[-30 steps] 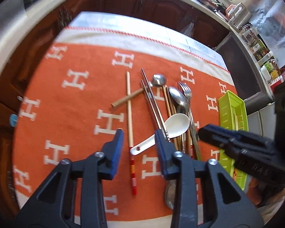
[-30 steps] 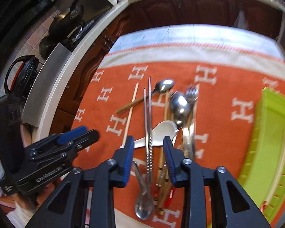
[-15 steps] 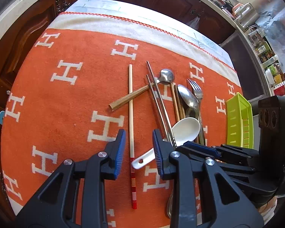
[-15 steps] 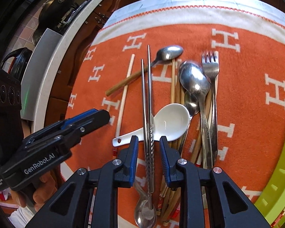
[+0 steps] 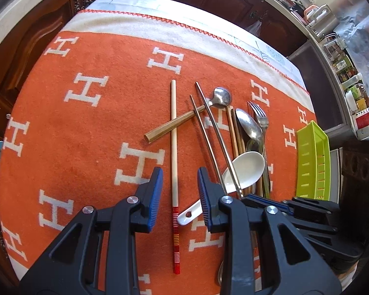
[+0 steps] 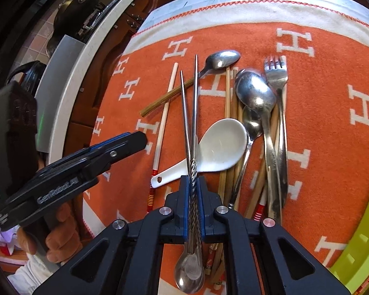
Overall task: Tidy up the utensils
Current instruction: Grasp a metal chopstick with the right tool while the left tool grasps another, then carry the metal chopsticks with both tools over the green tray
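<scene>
Utensils lie in a pile on an orange cloth [image 5: 86, 135] with white H marks. My left gripper [image 5: 179, 191] is open and straddles a pale wooden chopstick [image 5: 174, 135] with a red-striped end; its pads stand clear of it. My right gripper [image 6: 192, 180] is closing tight on a pair of metal chopsticks [image 6: 189, 123], and its pads press on their twisted handles. Those chopsticks cross a white ceramic spoon [image 6: 221, 145]. Beside it lie metal spoons [image 6: 255, 93], a fork [image 6: 276, 73] and wooden chopsticks. Another metal spoon [image 6: 189, 272] shows under the right gripper.
A lime green slotted tray [image 5: 312, 162] stands at the right end of the cloth. A brass-handled spoon [image 5: 221, 97] lies across the pale chopstick. Dark wooden cabinets and a white counter edge [image 6: 69, 86] run behind. A hand [image 6: 59, 238] holds the left gripper [image 6: 135, 140].
Both grippers have come down closer to the cloth. The right gripper's jaws, apart around the metal chopsticks before, have closed onto them. The left jaws stay apart over the pale chopstick.
</scene>
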